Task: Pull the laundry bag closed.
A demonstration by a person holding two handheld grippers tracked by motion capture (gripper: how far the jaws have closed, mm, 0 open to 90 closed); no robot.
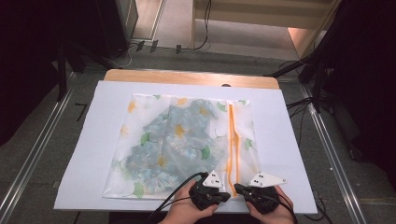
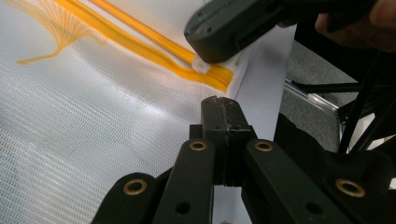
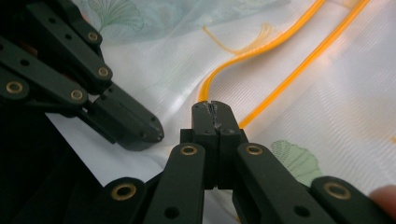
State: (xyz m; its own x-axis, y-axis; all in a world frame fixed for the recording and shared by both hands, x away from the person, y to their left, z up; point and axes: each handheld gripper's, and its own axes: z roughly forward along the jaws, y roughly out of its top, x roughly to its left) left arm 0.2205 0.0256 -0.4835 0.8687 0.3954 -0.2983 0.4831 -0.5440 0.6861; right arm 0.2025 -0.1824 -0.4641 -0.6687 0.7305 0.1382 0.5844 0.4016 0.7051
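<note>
A white mesh laundry bag [image 1: 187, 144] printed with green and orange leaves is lying flat on a white sheet [image 1: 289, 154] covering the bench [image 1: 187, 76]. Bluish floral fabric [image 1: 173, 144] is showing through the mesh inside it. An orange zipper [image 1: 233, 144] is running along the bag's right side, its two halves parting in a wavy gap toward the near edge.

Both tools are sitting at the bag's near edge, held by the person's hands. The left tool [image 1: 223, 197] is pointing right with its jaws pressed together, holding nothing, just left of the zipper's end. The right tool [image 1: 239, 188] is pointing left, its jaws also together; in the left gripper view its tip is touching a small white tab [image 2: 201, 66] at the zipper's end, though whether it is gripping it cannot be told.
</note>
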